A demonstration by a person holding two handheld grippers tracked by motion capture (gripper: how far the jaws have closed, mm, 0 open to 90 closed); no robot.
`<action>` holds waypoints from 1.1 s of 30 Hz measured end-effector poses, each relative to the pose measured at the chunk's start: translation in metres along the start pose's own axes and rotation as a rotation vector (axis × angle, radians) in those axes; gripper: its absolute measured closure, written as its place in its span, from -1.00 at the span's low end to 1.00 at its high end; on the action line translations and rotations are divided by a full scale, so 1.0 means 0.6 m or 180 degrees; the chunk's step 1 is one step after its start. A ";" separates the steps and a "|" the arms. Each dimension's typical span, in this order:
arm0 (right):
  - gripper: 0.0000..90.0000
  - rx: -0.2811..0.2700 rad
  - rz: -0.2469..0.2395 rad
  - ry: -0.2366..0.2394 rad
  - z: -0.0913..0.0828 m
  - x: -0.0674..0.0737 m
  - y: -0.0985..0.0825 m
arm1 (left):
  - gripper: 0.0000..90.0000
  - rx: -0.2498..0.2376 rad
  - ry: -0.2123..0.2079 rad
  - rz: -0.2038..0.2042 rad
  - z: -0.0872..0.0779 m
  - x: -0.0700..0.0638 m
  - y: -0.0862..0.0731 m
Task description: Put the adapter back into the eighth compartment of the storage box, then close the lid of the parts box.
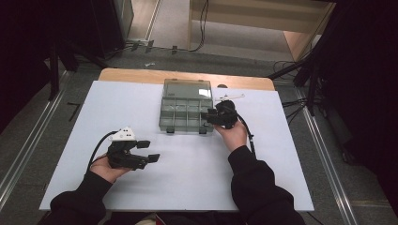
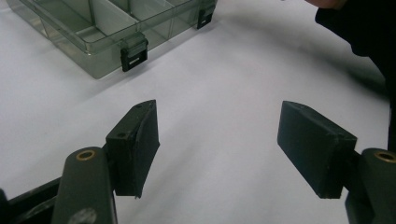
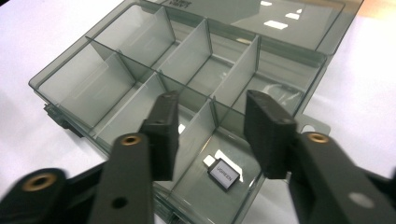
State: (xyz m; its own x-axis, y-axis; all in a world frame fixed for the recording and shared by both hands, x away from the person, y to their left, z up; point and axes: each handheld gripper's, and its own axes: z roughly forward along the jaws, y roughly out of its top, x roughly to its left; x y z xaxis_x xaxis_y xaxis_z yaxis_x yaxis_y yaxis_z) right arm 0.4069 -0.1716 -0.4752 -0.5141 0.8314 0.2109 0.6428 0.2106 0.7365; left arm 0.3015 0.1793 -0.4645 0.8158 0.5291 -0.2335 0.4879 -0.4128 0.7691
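A clear grey compartment box (image 1: 185, 123) lies at the back middle of the white table with its lid (image 1: 187, 88) folded open behind it. My right gripper (image 1: 209, 116) hovers at the box's right front corner. Seen from the right gripper view, its jaws (image 3: 212, 100) stand apart above a compartment of the box (image 3: 60, 88), and nothing is between them. A small silver and black adapter (image 3: 223, 173) lies on that compartment's floor below the jaws. My left gripper (image 1: 151, 151) rests low at the front left, open and empty (image 2: 219, 116), with the box (image 2: 93, 65) ahead of it.
A small white part (image 1: 232, 97) lies on the table right of the lid. The white sheet (image 1: 141, 98) covers a wooden tabletop (image 1: 141, 74). Two black latches (image 2: 134, 53) stick out from the box's front wall. Cables run across the floor behind the table.
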 end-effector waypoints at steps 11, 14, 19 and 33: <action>-0.10 0.0022 0.0129 0.0122 0.000 -0.006 -0.003 | -0.33 -0.0015 0.0023 -0.0050 0.000 0.003 0.000; -0.13 0.0020 0.0140 0.0156 -0.002 -0.005 -0.003 | -0.33 -0.0023 0.0035 -0.0065 -0.001 0.004 0.001; -0.16 0.0041 0.0118 0.0217 -0.007 0.000 -0.005 | -0.33 -0.0079 -0.0032 -0.0202 -0.003 0.007 0.004; -0.16 -0.0005 0.0100 0.0212 -0.033 0.003 -0.025 | -0.34 -0.0104 0.0072 -0.0276 0.011 0.009 0.022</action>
State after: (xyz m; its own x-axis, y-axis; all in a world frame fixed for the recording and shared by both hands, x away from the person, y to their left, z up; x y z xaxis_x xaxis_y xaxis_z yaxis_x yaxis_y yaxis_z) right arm 0.3851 -0.1836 -0.4735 -0.5303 0.8015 0.2762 0.6584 0.1841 0.7298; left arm 0.3145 0.1721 -0.4596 0.7635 0.5787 -0.2868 0.5457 -0.3404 0.7657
